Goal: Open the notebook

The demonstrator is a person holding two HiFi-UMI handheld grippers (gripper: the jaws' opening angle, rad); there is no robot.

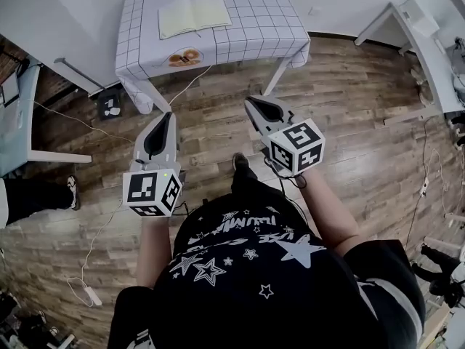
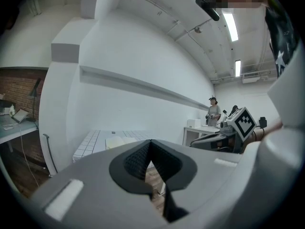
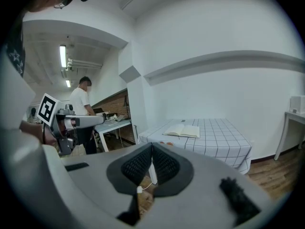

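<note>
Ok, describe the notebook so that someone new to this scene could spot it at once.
Look for the one table covered with a white grid-pattern cloth. The notebook lies on its left half in the head view. It is cream, open and flat, larger than the orange picture on the cloth's near edge.

Matt paper notebook (image 1: pixel 194 14) — smooth checked-cloth table cover (image 1: pixel 254 22) — grainy wooden plank floor (image 1: pixel 349 126)
</note>
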